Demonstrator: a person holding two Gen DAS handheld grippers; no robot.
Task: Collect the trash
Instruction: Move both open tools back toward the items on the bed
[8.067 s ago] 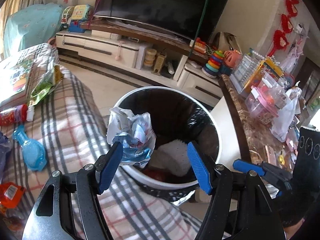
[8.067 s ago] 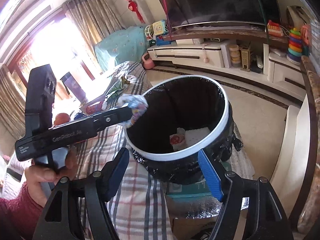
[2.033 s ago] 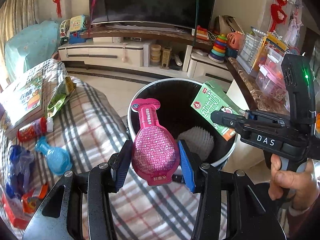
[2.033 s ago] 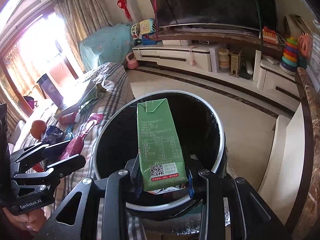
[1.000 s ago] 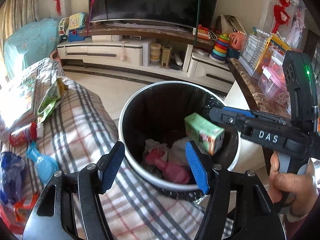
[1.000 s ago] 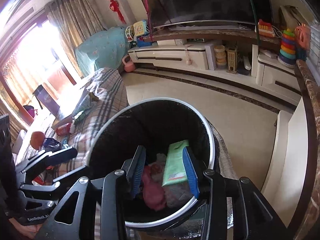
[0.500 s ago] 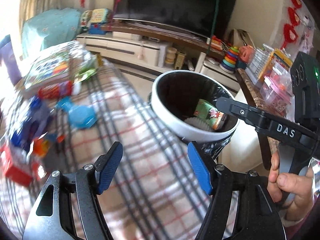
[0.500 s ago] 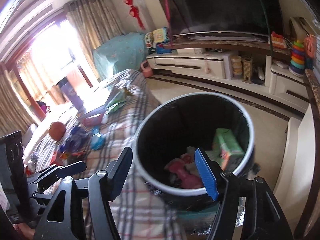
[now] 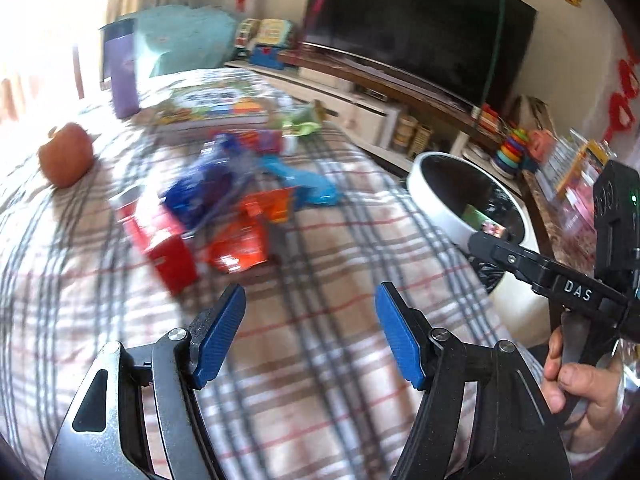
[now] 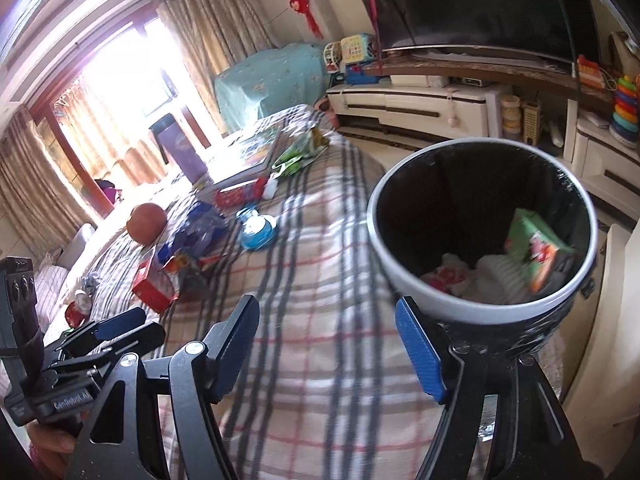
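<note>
A white-rimmed bin with a black liner (image 10: 484, 304) (image 9: 432, 196) stands at the edge of the plaid-covered table (image 9: 320, 320). It holds a green carton (image 10: 536, 252) and a pink pouch (image 10: 444, 276). My left gripper (image 9: 310, 332) is open and empty above the cloth, facing a pile of trash: a red box (image 9: 168, 252), an orange wrapper (image 9: 244, 240), a blue wrapper (image 9: 200, 188) and a blue bottle (image 9: 308, 188). My right gripper (image 10: 328, 344) is open and empty beside the bin. It also shows at the right of the left wrist view (image 9: 480, 242).
An apple (image 9: 66, 154), a purple cup (image 9: 122, 68), a picture book (image 9: 216, 106) and a green packet (image 9: 300, 124) lie farther back on the table. A TV (image 9: 416, 40) on a low cabinet is behind. A cluttered counter (image 9: 568, 184) stands right of the bin.
Both grippers dropped their items, the pink pouch and the green carton, into the bin. Since then both have swung left from the bin toward the trash on the table.
</note>
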